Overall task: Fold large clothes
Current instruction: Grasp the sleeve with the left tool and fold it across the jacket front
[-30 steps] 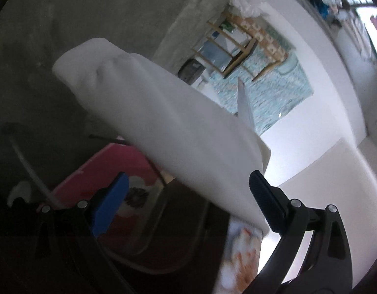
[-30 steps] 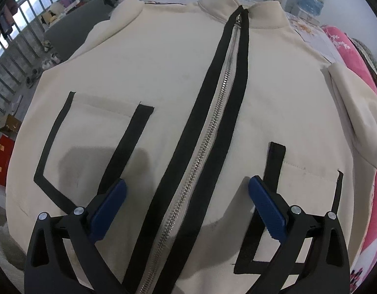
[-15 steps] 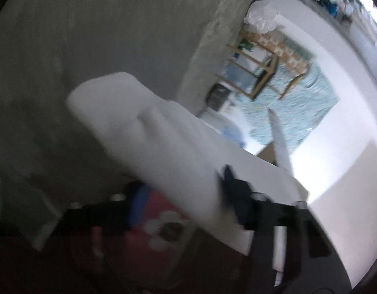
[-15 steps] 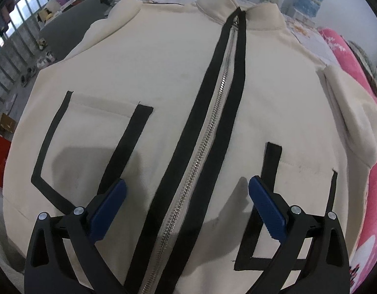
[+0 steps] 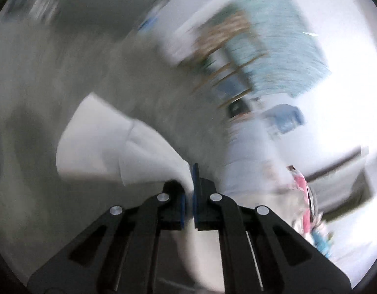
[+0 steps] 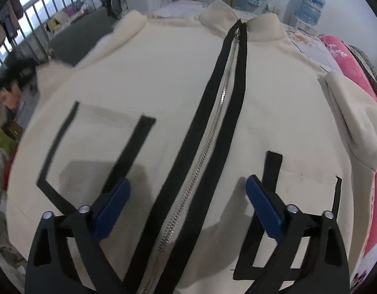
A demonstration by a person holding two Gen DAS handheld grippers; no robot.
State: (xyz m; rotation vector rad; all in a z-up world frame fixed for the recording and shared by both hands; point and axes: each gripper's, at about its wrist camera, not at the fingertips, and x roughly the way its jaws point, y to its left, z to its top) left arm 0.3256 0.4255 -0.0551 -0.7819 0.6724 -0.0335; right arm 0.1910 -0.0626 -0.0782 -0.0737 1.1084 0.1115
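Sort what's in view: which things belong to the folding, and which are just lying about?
Job:
- cream jacket
- its sleeve, pinched by the left gripper
- right gripper, jaws open

Lying about:
- pink floral blanket
- wooden rack

Home bedrm: pink blanket (image 6: 345,56), barred window (image 6: 29,12).

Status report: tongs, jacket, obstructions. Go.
Left tongs shut on sleeve. Right tongs open above jacket, spread flat, zipped. No obstructions seen.
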